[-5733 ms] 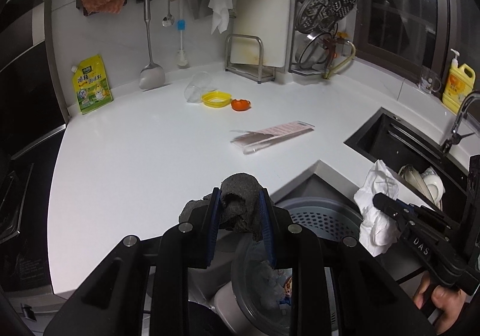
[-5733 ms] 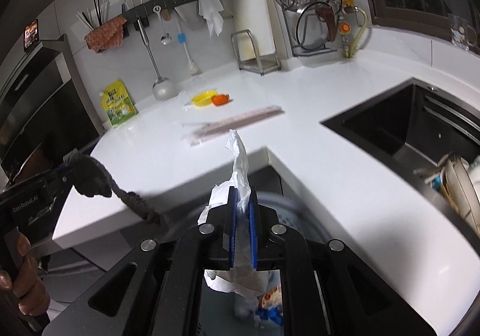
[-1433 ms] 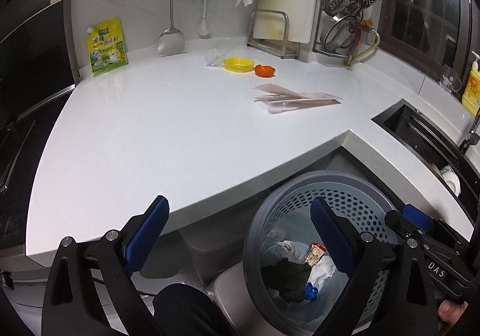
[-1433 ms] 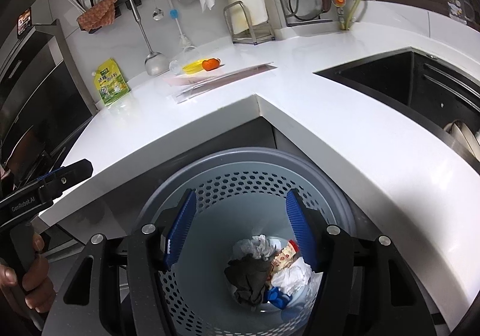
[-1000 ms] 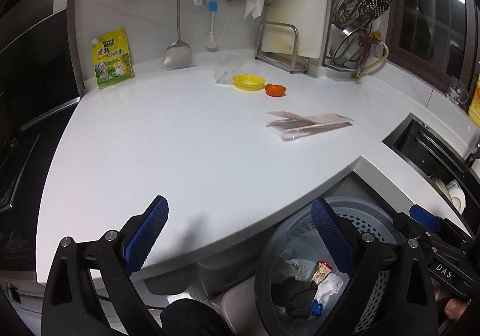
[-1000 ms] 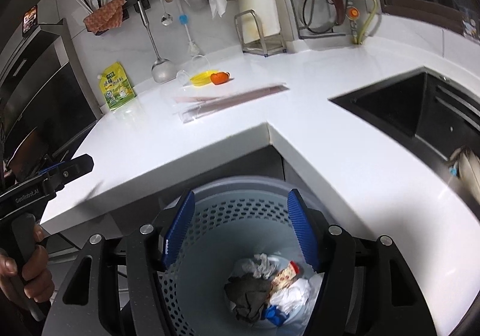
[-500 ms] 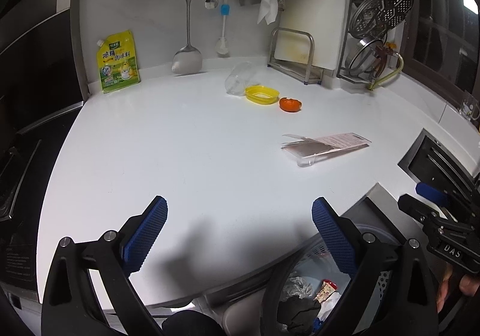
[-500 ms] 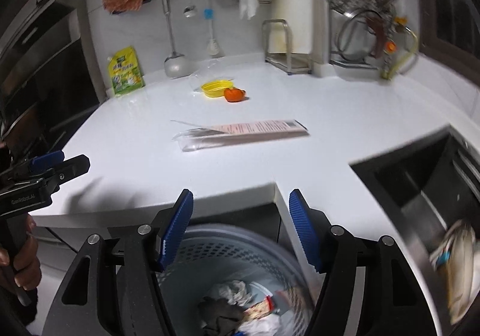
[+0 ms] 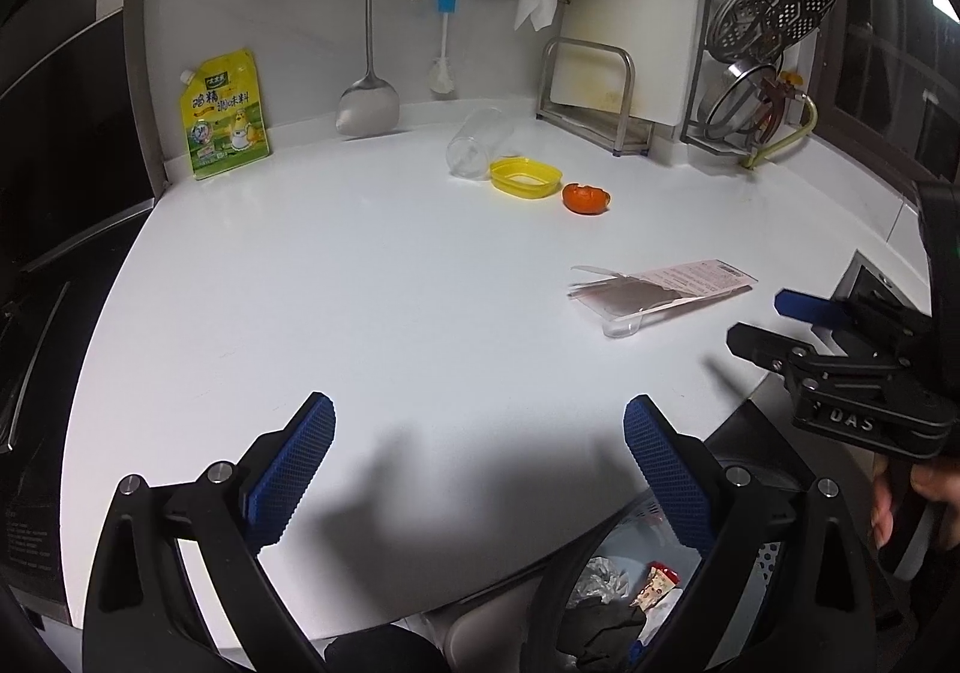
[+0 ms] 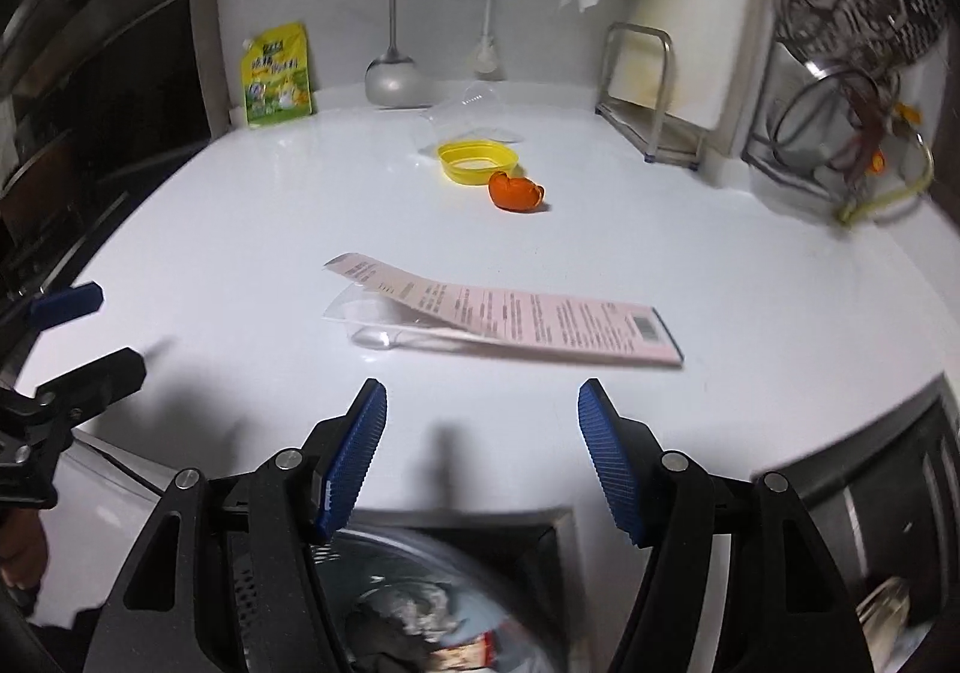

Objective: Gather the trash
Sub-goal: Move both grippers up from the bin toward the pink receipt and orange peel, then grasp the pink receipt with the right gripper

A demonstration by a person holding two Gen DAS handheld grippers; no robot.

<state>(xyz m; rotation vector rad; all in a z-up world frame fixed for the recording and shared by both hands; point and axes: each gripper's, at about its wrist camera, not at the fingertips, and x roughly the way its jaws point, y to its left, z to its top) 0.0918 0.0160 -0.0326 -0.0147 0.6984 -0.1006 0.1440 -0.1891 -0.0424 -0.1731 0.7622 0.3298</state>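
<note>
A long pink wrapper (image 10: 528, 319) with a clear plastic spoon (image 10: 384, 338) under it lies on the white counter (image 10: 240, 229), just ahead of my right gripper (image 10: 483, 403), which is open and empty. Farther back sit an orange peel (image 10: 516, 191), a yellow lid (image 10: 477, 162) and a clear jar (image 9: 477, 141) lying on its side. My left gripper (image 9: 477, 427) is open and empty above the counter's near edge; the wrapper (image 9: 666, 286) lies to its front right. The grey perforated bin (image 9: 612, 601) below the counter holds crumpled trash.
A green-yellow pouch (image 9: 223, 114) leans on the back wall beside a hanging spatula (image 9: 369, 90). A cutting board rack (image 9: 591, 84) and a rack of metal strainers (image 9: 774, 18) stand at the back right. The sink (image 10: 900, 493) lies to the right.
Both grippers have swung up from over the bin toward the counter. The right one has moved farther and rolled, and now faces the pink wrapper. Their jaws stay open.
</note>
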